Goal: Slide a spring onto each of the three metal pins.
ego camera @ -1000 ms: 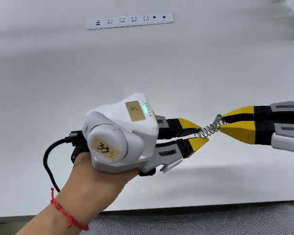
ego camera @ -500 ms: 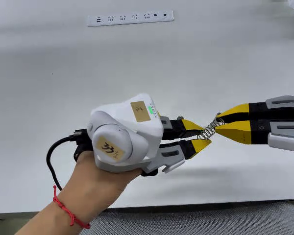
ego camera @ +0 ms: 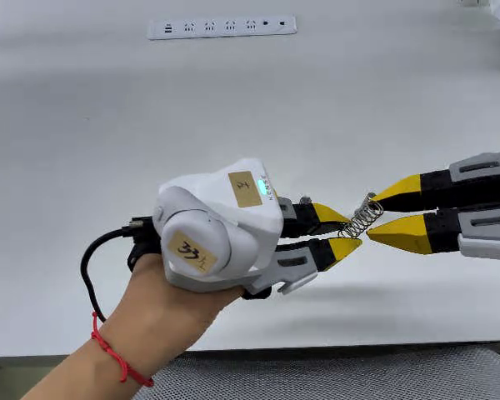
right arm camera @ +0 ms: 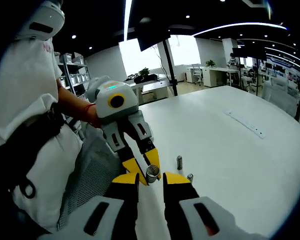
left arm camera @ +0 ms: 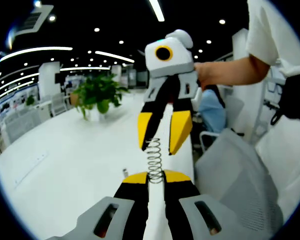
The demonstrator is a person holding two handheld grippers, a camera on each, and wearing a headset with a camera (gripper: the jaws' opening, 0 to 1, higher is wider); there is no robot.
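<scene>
The left claw (ego camera: 354,231), held in a hand (ego camera: 162,321) with a red cord (ego camera: 112,362) at the wrist, pinches one end of a spring (ego camera: 363,217) above the near edge of the desk (ego camera: 358,100); the left gripper view shows its yellow tips pressed against the lowest coils. The spring slants up toward the right claw (ego camera: 371,217), which stands spread, with the far end of the spring lying between its two tips. That end sits close to one tip, but whether it touches cannot be told. The right gripper view looks into the spring end-on, and whether a pin sits inside it cannot be made out. In that view a second spring (right arm camera: 179,161) stands upright on the desk beyond the claws, with a small metal piece (right arm camera: 190,177) just beside it, too small to tell what it is. A black cable (ego camera: 92,267) loops from the back of the left gripper. A power strip (ego camera: 222,27) lies at the far side of the desk. The right gripper's body is cut off by the right edge of the head view.
</scene>
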